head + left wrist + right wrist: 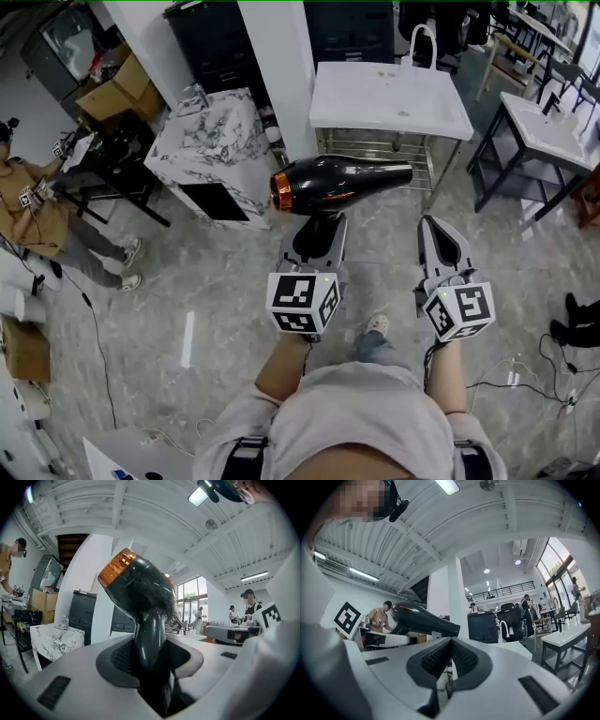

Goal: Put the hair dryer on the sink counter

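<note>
Hair dryer [342,180], clamped by its handle [150,639] in the left tool [312,227], in the air just short of the sink table [375,117].
Rigid glossy shell, likely slippery and top-heavy; the handle is the sound hold; right tool [439,230] closed, empty.

The left gripper [313,230] and right gripper [439,234] are pale grey, with dark ribbed pads [438,660] and black-and-white marker cubes [302,302]. The person wears a pale shirt [356,412], blue jeans [372,348] and a white shoe [377,323].

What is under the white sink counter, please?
Under the white sink counter a metal rack shows. Its lower part cannot be seen: the hair dryer, held in the left gripper, covers it.
</note>
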`<state>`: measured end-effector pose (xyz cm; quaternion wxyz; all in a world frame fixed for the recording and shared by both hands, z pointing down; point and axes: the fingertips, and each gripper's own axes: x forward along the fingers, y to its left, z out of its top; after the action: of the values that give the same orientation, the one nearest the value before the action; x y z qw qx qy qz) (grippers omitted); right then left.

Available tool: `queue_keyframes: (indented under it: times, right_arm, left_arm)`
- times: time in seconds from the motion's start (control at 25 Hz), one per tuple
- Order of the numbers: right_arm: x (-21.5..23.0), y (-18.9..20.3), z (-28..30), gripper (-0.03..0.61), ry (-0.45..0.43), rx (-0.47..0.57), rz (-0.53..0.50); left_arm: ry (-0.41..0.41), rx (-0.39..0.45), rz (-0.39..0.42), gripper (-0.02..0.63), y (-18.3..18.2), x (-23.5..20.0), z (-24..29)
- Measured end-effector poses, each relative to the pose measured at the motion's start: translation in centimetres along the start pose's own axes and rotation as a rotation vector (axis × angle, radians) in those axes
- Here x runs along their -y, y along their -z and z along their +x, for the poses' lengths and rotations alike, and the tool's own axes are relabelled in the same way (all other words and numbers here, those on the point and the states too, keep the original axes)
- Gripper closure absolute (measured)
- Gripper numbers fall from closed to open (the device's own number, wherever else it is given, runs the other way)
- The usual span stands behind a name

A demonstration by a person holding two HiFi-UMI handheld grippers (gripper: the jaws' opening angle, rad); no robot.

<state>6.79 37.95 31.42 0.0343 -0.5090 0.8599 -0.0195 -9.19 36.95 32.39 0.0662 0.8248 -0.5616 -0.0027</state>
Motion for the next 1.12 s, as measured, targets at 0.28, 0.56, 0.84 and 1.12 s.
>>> queue_keyframes:
  times: [0.28, 0.56, 0.84, 1.12]
  right_arm:
    - [7.1, -1.6, 6.2, 0.568, -0.072, 0.005, -0.005]
    - [12.2, -1.4, 10.1, 0.568, -0.128, 0.007, -0.004]
    - [15.1, -0.6, 13.3, 0.569, -0.136, 0.003, 0.0]
    - [17.1, 0.2, 18.7, 0.568, -0.103, -0.015, 0.003]
  left_arm:
    - [-0.058, 0.025, -0.001, 0.449, -1.8, 0.9, 8.4]
    - [-0.104, 0.046, -0.018, 0.449, -2.0, 1.3, 14.1]
    - [-0.135, 0.039, -0.026, 0.449, -1.8, -0.1, 18.2]
    - [-0.102, 0.017, -0.035, 0.449, -1.6, -2.9, 23.4]
